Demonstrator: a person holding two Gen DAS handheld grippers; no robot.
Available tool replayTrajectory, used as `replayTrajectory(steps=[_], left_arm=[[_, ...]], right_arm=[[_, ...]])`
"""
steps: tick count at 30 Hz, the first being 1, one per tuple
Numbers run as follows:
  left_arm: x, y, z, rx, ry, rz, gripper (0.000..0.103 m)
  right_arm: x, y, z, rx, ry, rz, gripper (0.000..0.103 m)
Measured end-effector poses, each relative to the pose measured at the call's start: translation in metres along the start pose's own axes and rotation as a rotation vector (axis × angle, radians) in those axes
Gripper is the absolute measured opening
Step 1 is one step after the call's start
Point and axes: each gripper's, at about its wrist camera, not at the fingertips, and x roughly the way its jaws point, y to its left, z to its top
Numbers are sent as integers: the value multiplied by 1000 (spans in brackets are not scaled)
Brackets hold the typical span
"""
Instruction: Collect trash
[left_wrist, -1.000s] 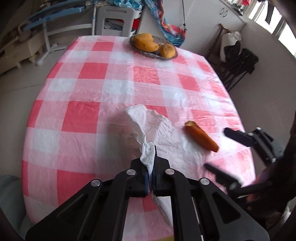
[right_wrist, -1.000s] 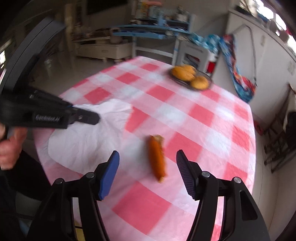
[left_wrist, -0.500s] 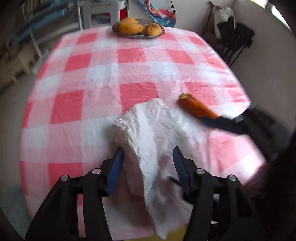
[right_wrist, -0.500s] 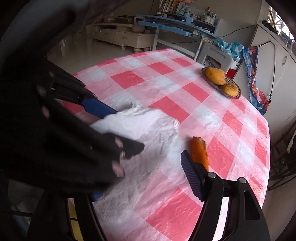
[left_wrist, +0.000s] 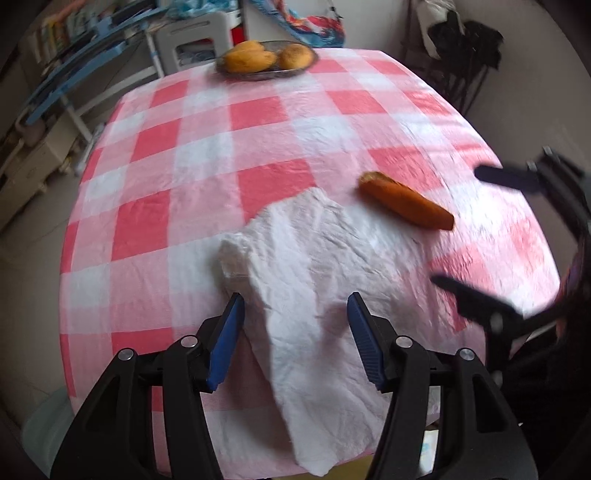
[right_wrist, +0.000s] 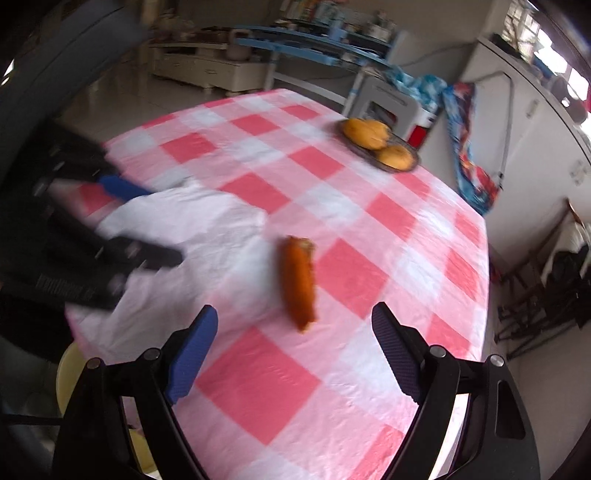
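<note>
A crumpled white paper napkin (left_wrist: 314, 258) lies spread on the checked tablecloth (left_wrist: 207, 147) and hangs over the near edge. My left gripper (left_wrist: 295, 314) is open astride the napkin, and its blue pads do not press on it. An orange carrot-like scrap (right_wrist: 299, 284) with a bitten end lies just right of the napkin (right_wrist: 207, 229). My right gripper (right_wrist: 295, 314) hovers just short of the scrap, its jaws opening with nothing between them. The scrap (left_wrist: 406, 203) also shows in the left wrist view, with the right gripper's fingers (left_wrist: 506, 177) blurred beside it.
A dark dish of orange fruit (left_wrist: 266, 59) stands at the far side of the table. A yellow container (right_wrist: 70, 373) sits below the near edge. Folded dark chairs (right_wrist: 546, 295) stand to the right, and a white stool (left_wrist: 199, 40) behind the table.
My left gripper has let go of the napkin and opened; the napkin has dropped and spread flat. My right gripper's jaws have widened, and it has shifted over the orange scrap.
</note>
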Motion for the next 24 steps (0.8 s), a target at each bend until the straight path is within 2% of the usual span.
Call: replayTrajectory(steps=[2, 4, 6, 7, 8, 9, 11, 13, 16, 20, 24], left_arm=[[-1, -8, -1, 34, -15, 13, 55], [-3, -13, -3, 54, -23, -5, 43], [-4, -17, -3, 70, -24, -37, 18], [-5, -20, -3, 82, -25, -38, 13], [-5, -22, -4, 95, -23, -42, 6], [-6, -22, -5, 94, -23, -42, 4], [-10, -18, -5, 74, -37, -38, 4], [-18, -7, -3, 27, -73, -39, 4], [-39, 22, -2, -103, -158, -57, 4], [-61, 48, -5, -222, -254, -59, 4], [-74, 60, -11, -277, -305, -37, 4]], right_arm=[[5, -5, 2, 38, 7, -1, 77], [10, -10, 3, 76, 17, 13, 70], [17, -16, 4, 127, 35, 40, 63], [21, -18, 5, 141, 42, 49, 58], [24, -19, 5, 154, 51, 62, 46], [25, -19, 4, 169, 46, 88, 41], [26, -19, 4, 178, 46, 121, 21], [24, -16, 4, 172, 44, 122, 19], [18, -20, 2, 211, 28, 175, 18], [5, -22, 1, 262, -28, 268, 18], [-7, -19, 2, 285, -77, 362, 18]])
